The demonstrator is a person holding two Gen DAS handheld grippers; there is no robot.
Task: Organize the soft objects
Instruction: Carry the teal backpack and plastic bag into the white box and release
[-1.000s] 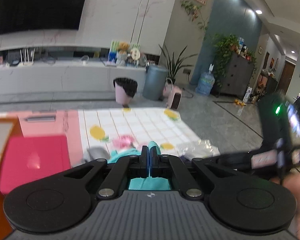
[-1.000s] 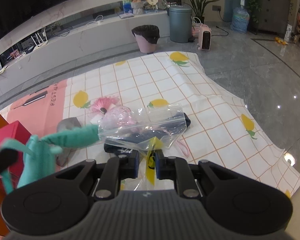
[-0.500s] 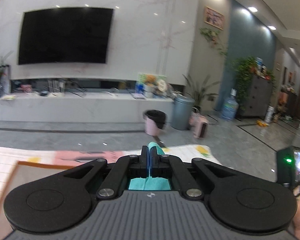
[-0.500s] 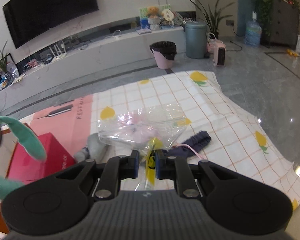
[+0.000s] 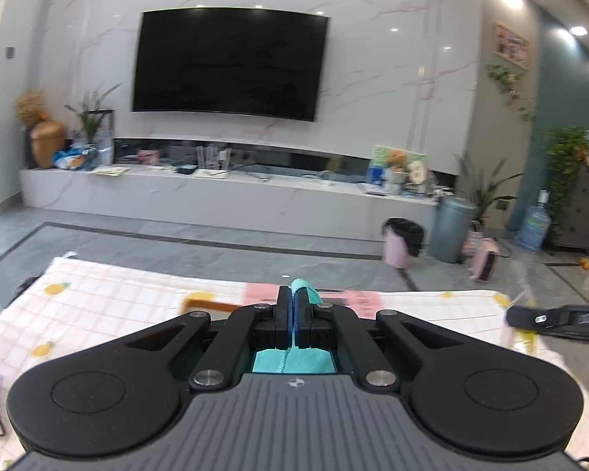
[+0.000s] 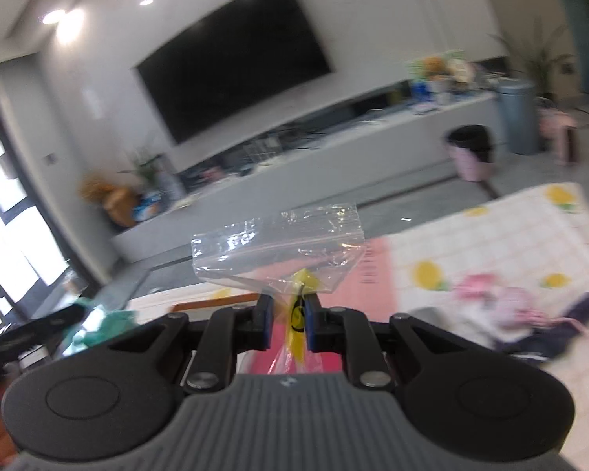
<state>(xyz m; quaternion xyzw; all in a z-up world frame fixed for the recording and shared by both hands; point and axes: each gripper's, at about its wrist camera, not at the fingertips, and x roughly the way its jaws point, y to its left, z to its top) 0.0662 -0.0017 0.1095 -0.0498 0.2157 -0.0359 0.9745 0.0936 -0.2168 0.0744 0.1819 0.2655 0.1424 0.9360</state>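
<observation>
Left gripper: the left gripper (image 5: 293, 316) was held level above the checked cloth (image 5: 110, 302), aimed at the far TV wall; its fingers (image 5: 282, 316) were pressed together on a teal knit fabric (image 5: 292, 361).
Teal knit fabric: a tip stuck up past the fingertips and a flat fold lay behind them; from the right wrist view more teal fabric hung blurred at the lower left (image 6: 110, 324).
Right gripper: the right gripper (image 6: 288, 316) was tilted, pointing over the cloth toward the TV bench; its fingers (image 6: 264, 320) pinched the yellow-printed corner of a clear zip bag (image 6: 275, 243), though a narrow gap showed beside the plastic.
Clear zip bag: it stood up beyond the fingertips, off the cloth, its top strip roughly level.
Loose items: a pink soft item (image 6: 510, 304) and a dark garment (image 6: 549, 333) lay together on the cloth to the right.
Edges: an orange box rim (image 6: 216, 302) sat just ahead of both grippers.
Open room: bare grey floor (image 5: 216, 251) lay between the cloth edge and the TV bench.
</observation>
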